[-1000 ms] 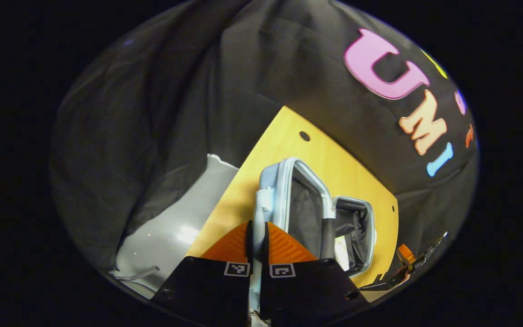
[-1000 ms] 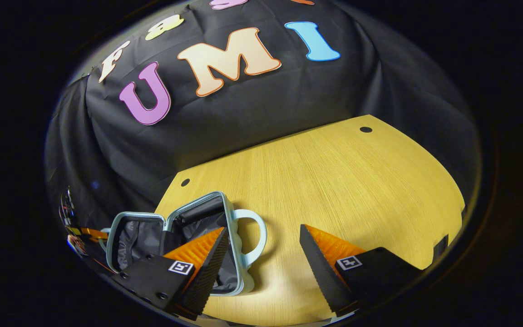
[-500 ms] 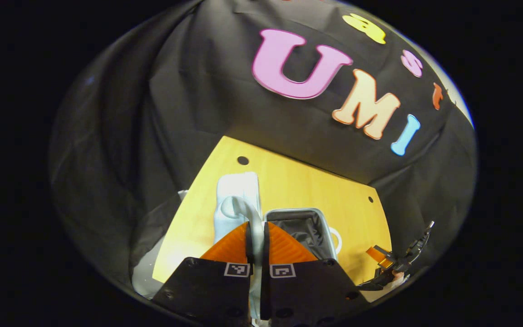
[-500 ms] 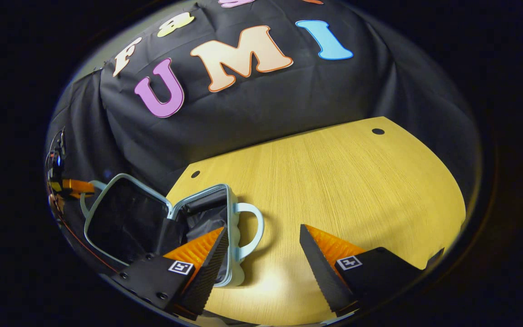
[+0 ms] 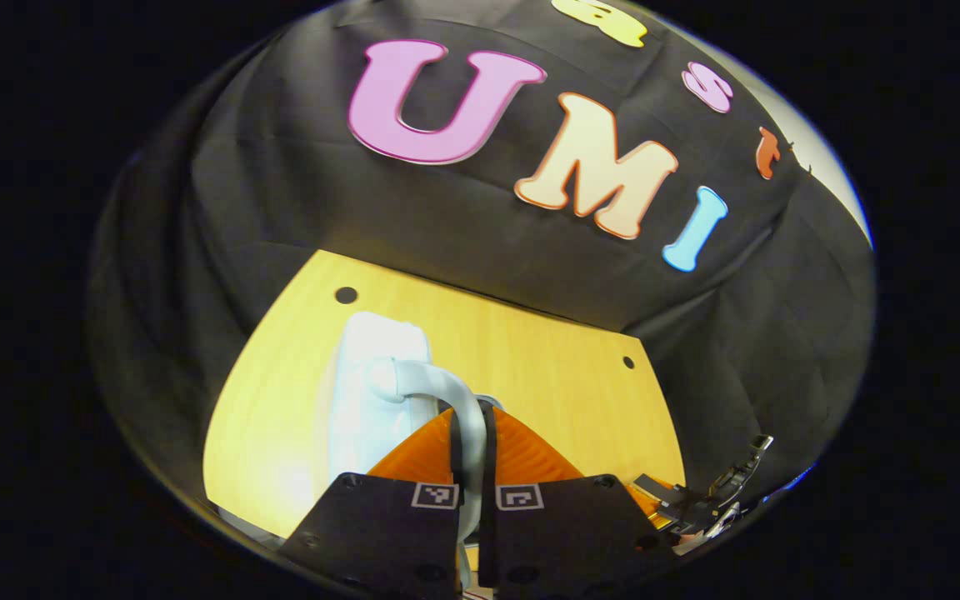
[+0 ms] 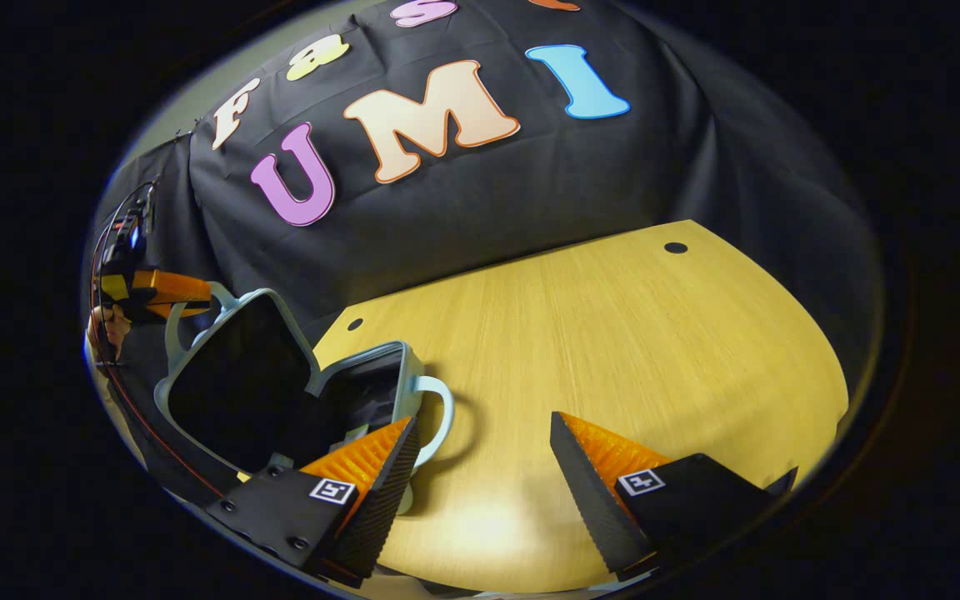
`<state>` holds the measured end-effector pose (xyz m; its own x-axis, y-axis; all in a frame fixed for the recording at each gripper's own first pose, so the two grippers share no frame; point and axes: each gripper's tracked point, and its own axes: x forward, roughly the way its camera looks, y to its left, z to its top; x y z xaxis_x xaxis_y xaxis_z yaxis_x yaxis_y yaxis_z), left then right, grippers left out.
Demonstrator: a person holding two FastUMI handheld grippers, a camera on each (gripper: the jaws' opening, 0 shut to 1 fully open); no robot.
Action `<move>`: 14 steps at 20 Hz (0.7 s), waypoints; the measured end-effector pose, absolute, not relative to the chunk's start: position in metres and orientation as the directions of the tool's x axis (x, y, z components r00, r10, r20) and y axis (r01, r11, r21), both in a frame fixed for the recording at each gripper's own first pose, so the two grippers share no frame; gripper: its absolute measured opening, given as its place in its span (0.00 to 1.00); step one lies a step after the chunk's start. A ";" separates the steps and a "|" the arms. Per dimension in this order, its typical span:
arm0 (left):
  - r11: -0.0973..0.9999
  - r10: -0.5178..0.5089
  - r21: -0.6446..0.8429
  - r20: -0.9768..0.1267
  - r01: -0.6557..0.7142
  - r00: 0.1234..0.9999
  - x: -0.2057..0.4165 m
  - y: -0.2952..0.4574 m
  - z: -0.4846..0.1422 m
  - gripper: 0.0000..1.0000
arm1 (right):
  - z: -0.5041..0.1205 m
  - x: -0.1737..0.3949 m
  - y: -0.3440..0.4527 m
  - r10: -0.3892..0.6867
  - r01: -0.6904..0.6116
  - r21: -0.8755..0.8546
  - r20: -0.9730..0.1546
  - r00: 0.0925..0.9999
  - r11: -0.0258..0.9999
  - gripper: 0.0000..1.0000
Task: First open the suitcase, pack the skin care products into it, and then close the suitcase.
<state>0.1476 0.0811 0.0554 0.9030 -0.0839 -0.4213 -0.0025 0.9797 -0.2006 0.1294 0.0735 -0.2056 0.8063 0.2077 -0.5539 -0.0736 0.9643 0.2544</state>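
The pale blue suitcase (image 6: 363, 379) lies on the yellow table, its lid (image 6: 230, 375) raised steeply on the left with the dark lining facing me. My left gripper (image 5: 472, 417) is shut on the lid's handle (image 5: 438, 387), with the lid's outer shell (image 5: 372, 392) just beyond. In the right gripper view the left gripper (image 6: 184, 296) shows at the lid's top edge. My right gripper (image 6: 480, 450) hangs open and empty low over the table, just right of the base's handle (image 6: 438, 408). The inside of the base is dark and mostly hidden.
The wooden table (image 6: 613, 350) stretches bare to the right of the suitcase, with small round holes (image 6: 676, 247) near its far edge. Black cloth wall stands close behind. The right gripper (image 5: 697, 504) shows at the lower right of the left gripper view.
The lid has swung up from lying flat to steeply raised, carried by my left gripper on its handle. The right gripper has barely moved and stays open.
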 end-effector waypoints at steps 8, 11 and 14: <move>0.952 -0.231 -0.298 -0.560 0.067 0.796 0.200 -0.010 -0.038 0.02 | -0.193 0.115 0.048 0.203 -0.085 0.241 -0.522 0.828 0.967 0.98; 0.952 -0.243 -0.302 -0.628 0.057 0.739 0.212 -0.022 -0.075 0.02 | -0.186 0.113 0.038 0.185 -0.071 0.234 -0.509 0.840 0.970 0.98; 0.955 -0.224 -0.296 -0.695 0.013 0.683 0.222 -0.030 -0.109 0.02 | -0.184 0.109 0.033 0.163 -0.052 0.230 -0.498 0.851 0.972 0.98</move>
